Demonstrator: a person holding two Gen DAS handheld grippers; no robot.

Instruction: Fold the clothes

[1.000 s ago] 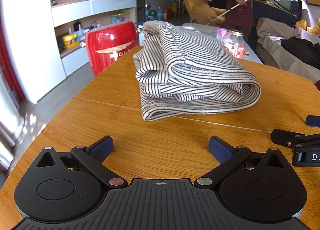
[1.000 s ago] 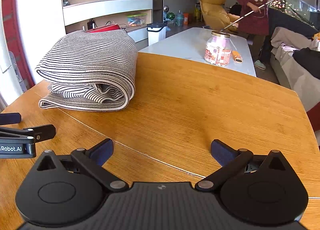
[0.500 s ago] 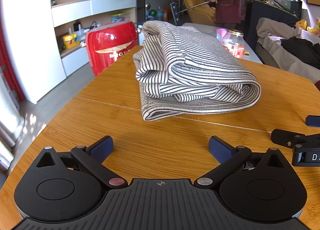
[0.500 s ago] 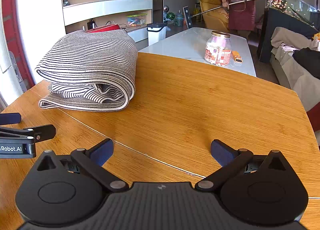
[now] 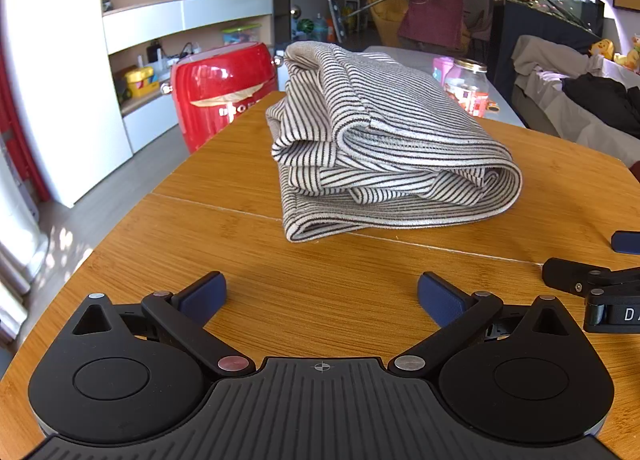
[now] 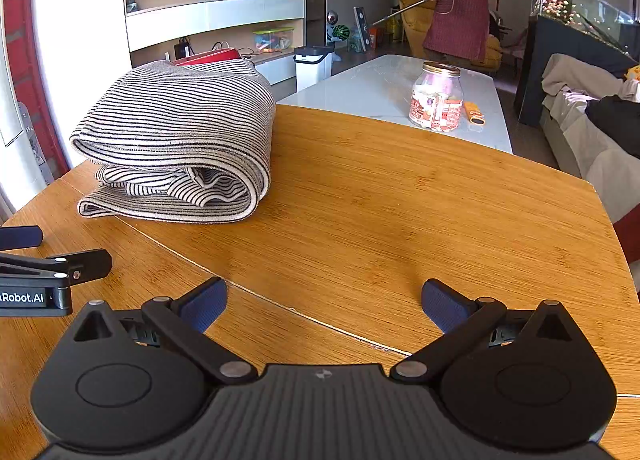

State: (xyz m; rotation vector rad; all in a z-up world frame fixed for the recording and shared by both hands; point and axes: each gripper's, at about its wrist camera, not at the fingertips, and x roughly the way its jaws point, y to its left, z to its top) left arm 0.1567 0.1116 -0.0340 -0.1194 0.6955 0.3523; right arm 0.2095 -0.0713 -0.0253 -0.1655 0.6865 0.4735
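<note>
The striped garment (image 5: 384, 147) lies as a compact folded bundle on the wooden table (image 6: 420, 211), ahead of both tongs and touching neither, so the folding looks finished or close to it. The left gripper (image 5: 322, 296) hangs low over bare wood with its blue pads spread wide and nothing between them; the bundle sits straight ahead of it. The right gripper (image 6: 324, 304) is likewise released and empty, with the bundle ahead and to its left. If anything is left, it would be tidying: the near layers ripple loosely, so a next move would call for a light press or a tuck there, not a fresh grasp. The table shows a seam across its top. Beyond it stand a pale low table with a glass jar (image 6: 436, 99), a red case (image 5: 224, 87), and a person (image 6: 460, 3) with a long pole.
</note>
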